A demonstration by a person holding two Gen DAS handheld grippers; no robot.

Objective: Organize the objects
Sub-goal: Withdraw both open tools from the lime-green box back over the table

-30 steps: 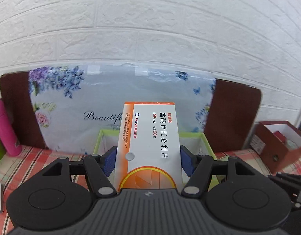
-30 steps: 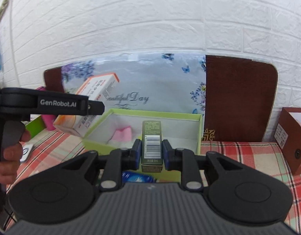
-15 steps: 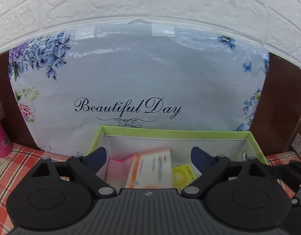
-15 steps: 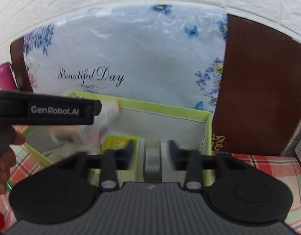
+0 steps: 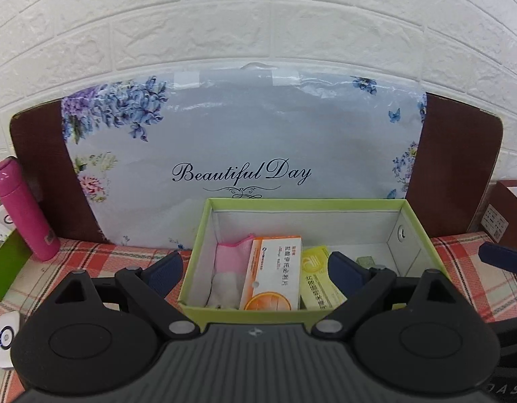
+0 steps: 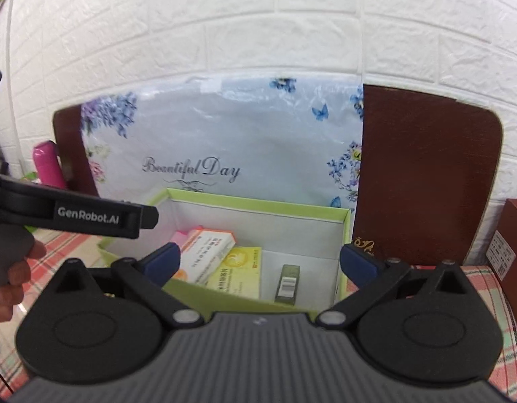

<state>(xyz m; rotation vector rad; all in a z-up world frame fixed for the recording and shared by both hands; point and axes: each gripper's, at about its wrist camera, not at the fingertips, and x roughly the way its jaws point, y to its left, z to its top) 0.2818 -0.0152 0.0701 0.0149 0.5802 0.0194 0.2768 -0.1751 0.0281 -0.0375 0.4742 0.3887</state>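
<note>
A green open box [image 5: 305,204] [image 6: 258,204] stands on the checked tablecloth against a floral bag. Inside lie a white-and-orange medicine box [image 5: 273,273] [image 6: 206,253], a yellow packet [image 5: 317,277] [image 6: 240,268], a pink pouch [image 5: 229,260] and a small green carton with a barcode [image 6: 288,283]. My left gripper [image 5: 256,272] is open and empty, just in front of the box. My right gripper [image 6: 260,263] is open and empty above the box's near wall.
A pink bottle [image 5: 23,210] [image 6: 50,166] stands at the left. A brown board [image 6: 423,184] leans on the white brick wall behind. A brown box [image 5: 507,216] [image 6: 513,252] stands at the right. A small white device [image 5: 6,334] lies at the near left.
Both grippers opened and let go: the medicine box and the small green carton now lie in the green box. Both grippers have drawn back a little.
</note>
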